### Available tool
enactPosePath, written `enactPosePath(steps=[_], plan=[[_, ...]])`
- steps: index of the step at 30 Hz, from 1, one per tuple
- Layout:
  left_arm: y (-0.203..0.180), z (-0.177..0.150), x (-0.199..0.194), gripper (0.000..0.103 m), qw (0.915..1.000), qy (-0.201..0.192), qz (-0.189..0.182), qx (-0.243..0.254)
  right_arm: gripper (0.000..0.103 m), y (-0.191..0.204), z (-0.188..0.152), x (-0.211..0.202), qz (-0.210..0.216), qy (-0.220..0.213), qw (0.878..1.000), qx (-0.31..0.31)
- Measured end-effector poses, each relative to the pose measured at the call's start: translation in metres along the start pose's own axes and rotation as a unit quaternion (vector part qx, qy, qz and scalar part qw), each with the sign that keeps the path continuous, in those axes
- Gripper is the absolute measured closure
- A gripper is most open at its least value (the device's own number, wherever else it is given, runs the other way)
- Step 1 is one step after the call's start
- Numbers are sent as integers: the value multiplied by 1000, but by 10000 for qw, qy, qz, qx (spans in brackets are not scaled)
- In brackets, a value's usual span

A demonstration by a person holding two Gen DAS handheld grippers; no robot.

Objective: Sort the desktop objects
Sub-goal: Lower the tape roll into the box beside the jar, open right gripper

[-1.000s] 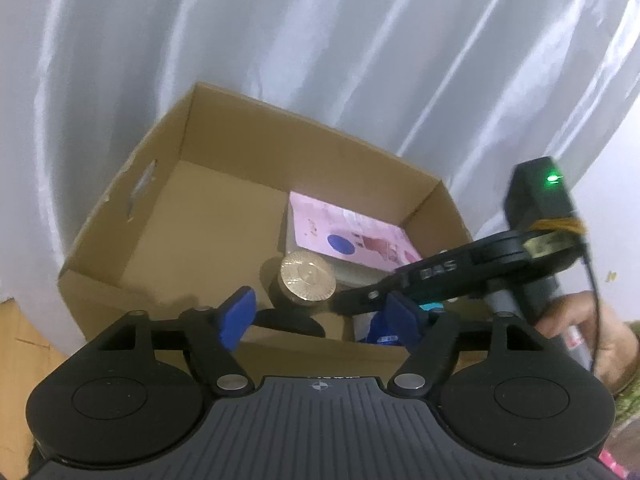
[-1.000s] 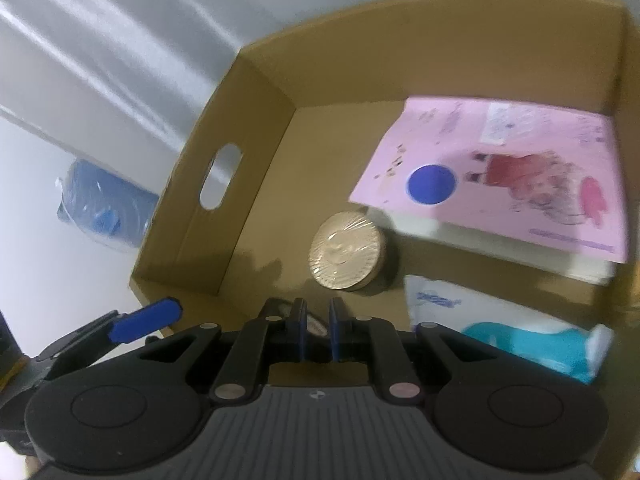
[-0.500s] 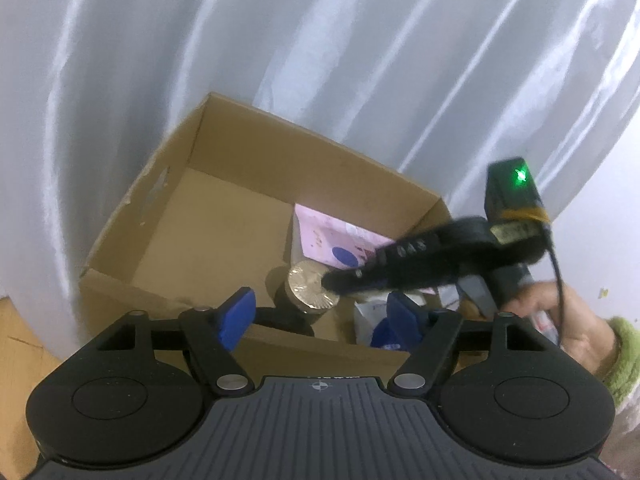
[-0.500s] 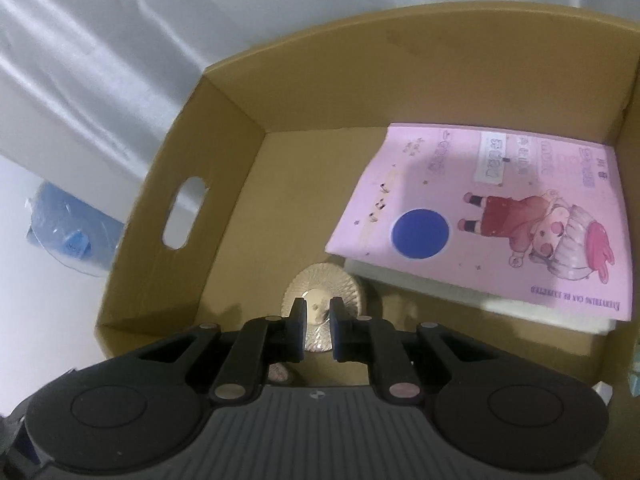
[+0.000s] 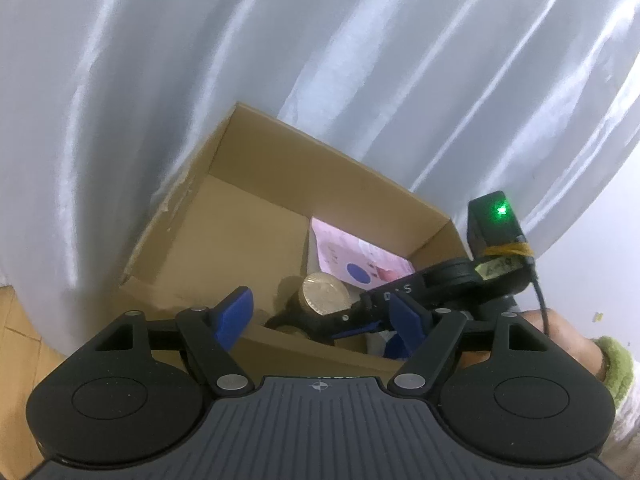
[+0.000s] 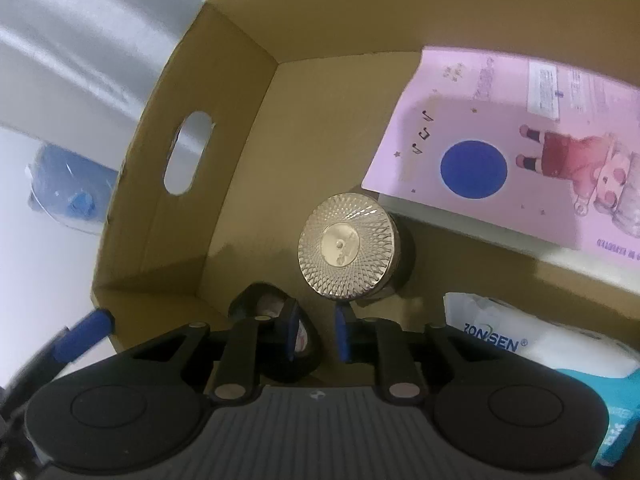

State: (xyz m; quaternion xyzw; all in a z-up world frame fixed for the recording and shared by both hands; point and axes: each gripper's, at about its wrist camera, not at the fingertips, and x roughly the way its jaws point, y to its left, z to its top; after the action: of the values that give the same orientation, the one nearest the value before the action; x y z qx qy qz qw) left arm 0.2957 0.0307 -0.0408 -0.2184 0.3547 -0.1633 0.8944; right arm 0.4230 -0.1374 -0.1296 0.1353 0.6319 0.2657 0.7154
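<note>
The right gripper (image 6: 316,334) is being pointed steeply down into the cardboard box (image 6: 240,92), jaws just parting, nothing gripped. One gold-lidded jar (image 6: 349,252), one pink booklet (image 6: 520,152) and one tissue pack (image 6: 532,344) are being held inside. The left gripper (image 5: 320,316) is being kept open, empty, at the box's near edge.

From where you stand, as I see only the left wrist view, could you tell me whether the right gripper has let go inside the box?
Observer: The right gripper has just been opening its jaws. The black ring's rim sits between them, apparently unpinched.
Operator: What lies beside the gold-lidded jar?
Observer: A white pack printed ZONSEN, below the pink booklet.
Operator: Does the cardboard box have a handle?
Observer: Yes, an oval cut-out in the wall at the left of the right wrist view.
</note>
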Motion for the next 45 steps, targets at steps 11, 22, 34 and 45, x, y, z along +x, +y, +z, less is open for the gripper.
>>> enactPosePath(steps=[11,22,34,45], plan=[[10,1,-8,25,9999,-98,42,-100,48,43,27,8,128,-9,9987,-496],[13,2,-24,23,9993,-290,67,-225,34,68,37,45,-118,649,9933,-948],[11,-5,-28,22,9993,-295,-37,-242,45,78,35,55,-543,723,9902,-1064],[12,-6,-27,21,9993,-284,-4,-258,48,64,44,67,616,1256,9898,-258]])
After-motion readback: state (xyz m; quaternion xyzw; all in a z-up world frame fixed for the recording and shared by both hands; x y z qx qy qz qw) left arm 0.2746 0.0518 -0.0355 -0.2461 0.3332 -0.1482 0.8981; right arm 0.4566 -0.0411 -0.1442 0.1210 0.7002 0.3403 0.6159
